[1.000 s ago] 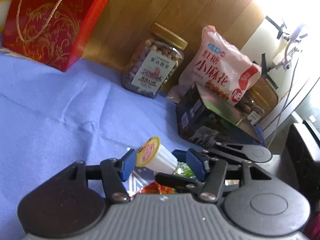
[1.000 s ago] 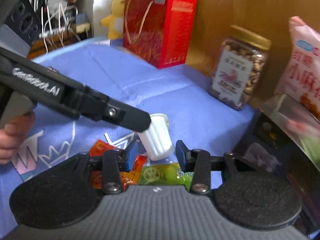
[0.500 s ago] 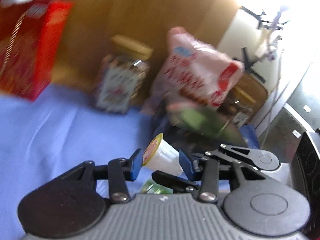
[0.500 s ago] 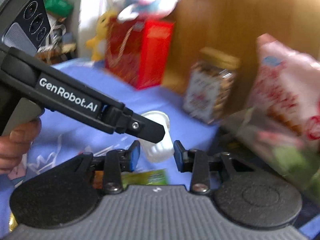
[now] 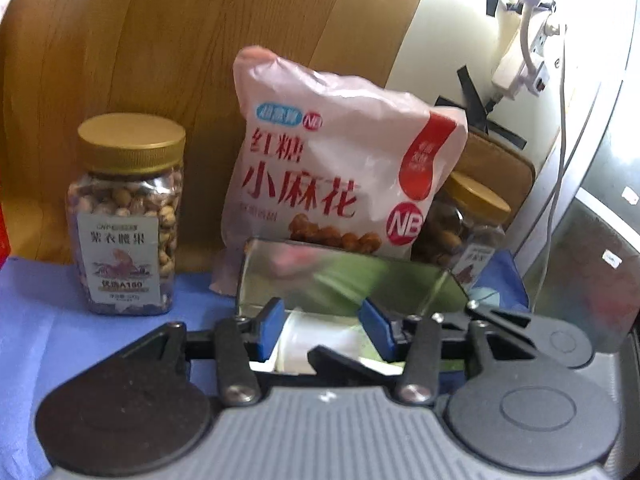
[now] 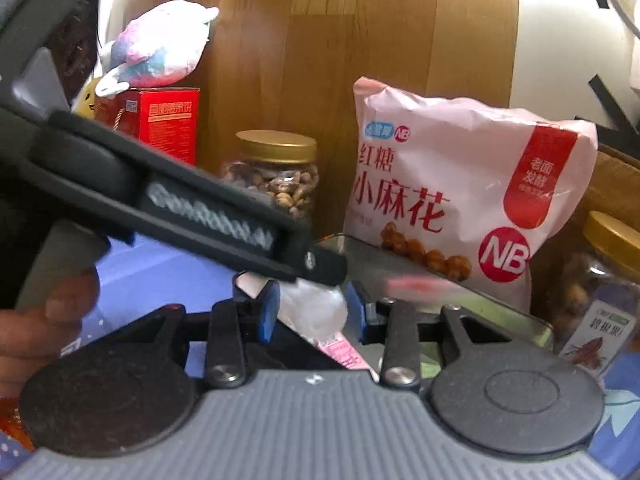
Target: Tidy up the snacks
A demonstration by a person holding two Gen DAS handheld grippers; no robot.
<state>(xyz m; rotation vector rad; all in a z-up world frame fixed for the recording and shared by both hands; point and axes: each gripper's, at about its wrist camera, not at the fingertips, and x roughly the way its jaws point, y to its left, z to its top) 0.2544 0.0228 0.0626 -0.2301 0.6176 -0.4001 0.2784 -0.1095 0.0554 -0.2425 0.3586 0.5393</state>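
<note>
A small white ribbed jelly cup [image 5: 316,340] sits between the blue pads of my left gripper [image 5: 322,330], which is shut on it. The same cup [image 6: 314,310] also lies between the pads of my right gripper [image 6: 312,308], shut on its other end. The left gripper's black arm [image 6: 180,204] crosses the right wrist view. Both hold the cup up at the near edge of an open metal tin [image 5: 348,280], whose shiny inside shows just behind it [image 6: 440,292].
A pink snack bag [image 5: 340,168] leans on the wooden board behind the tin. A nut jar with a gold lid [image 5: 126,216] stands left, another jar [image 5: 468,220] right. A red gift box [image 6: 164,124] and plush toy [image 6: 160,48] sit far left. Blue cloth [image 5: 48,320] covers the table.
Both grippers have lifted the jelly cup off the cloth and carried it right, up to the open tin. The loose snack packets below have dropped out of view.
</note>
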